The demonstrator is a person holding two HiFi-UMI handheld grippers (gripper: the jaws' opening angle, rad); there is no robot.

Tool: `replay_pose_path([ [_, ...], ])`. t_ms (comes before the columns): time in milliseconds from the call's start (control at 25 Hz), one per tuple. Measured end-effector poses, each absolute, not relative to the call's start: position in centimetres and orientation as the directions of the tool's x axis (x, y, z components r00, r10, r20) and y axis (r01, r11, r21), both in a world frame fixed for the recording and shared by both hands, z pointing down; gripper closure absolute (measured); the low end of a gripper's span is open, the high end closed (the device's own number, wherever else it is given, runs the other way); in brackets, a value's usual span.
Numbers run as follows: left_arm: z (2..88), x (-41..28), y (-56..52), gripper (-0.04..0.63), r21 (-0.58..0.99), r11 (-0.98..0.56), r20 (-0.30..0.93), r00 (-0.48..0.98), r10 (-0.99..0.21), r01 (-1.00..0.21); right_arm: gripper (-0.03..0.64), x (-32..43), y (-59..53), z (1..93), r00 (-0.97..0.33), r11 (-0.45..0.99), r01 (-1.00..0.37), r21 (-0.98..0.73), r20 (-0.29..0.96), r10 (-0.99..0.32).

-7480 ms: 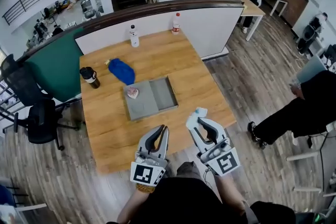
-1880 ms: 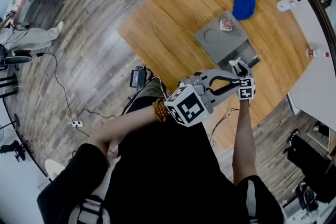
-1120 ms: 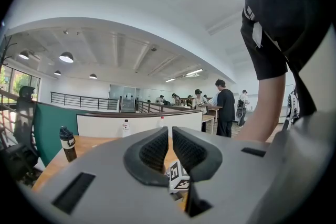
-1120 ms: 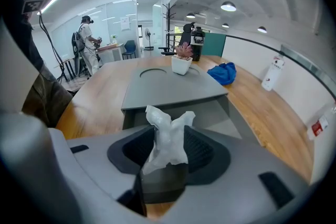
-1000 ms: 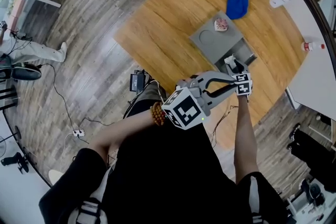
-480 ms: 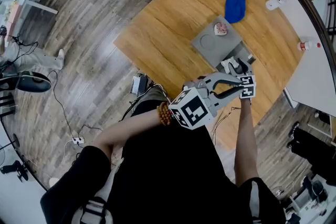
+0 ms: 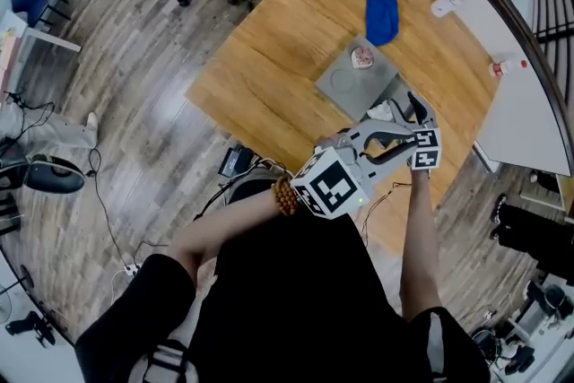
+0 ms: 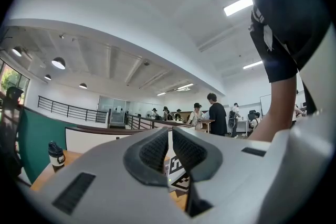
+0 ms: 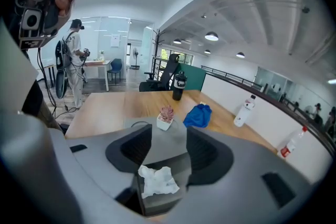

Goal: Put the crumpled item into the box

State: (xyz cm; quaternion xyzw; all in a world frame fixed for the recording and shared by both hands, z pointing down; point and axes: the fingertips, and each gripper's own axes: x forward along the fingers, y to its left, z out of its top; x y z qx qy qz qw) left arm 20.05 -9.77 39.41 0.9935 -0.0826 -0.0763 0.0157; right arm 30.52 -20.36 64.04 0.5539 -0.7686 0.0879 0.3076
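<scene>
- Right gripper point(image 9: 169, 131): fingers opening wide and gripping nothing. The crumpled white paper point(image 9: 157, 180) lies just below and between them, inside the grey box point(image 9: 164, 157).
- Left gripper point(image 8: 170, 136): fingers closed together, empty.
- Risk: the light paper could snag on a finger and lift back out.

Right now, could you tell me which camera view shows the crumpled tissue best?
The right gripper view: the crumpled tissue lies unobstructed in the grey box, between the opening jaws of the right gripper. The head view shows only a small white patch beside that gripper; the left gripper view doesn't show it.
</scene>
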Motion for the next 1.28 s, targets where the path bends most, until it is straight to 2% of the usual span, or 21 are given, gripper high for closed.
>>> replay_pose_path([
  [440,37.1,18.5,-12.7,0.554,-0.011,-0.988,-0.223,0.963,-0.150,-0.156,0.394,29.6,-21.7,55.1,-0.119,0.263,-0.923,0.283,0.440,-0.890],
  [600,35.6,17.8,-14.7,0.554,0.039,-0.986,-0.281,0.945,-0.164,-0.160,0.394,29.1,-22.0,50.4,-0.064,0.185,-0.929,0.319,0.355,-0.933],
  [920,34.6,16.5,-17.9,0.554,0.100,-0.980,-0.293,0.936,-0.196,-0.174,0.393,27.2,-21.0,42.4,0.046,0.016,-0.944,0.329,0.181,-0.982],
  [1280,31.1,16.7,-20.9,0.554,0.118,-0.972,-0.363,0.902,-0.234,-0.204,0.391,25.2,-19.4,33.8,0.195,-0.187,-0.915,0.358,-0.014,-0.981],
])
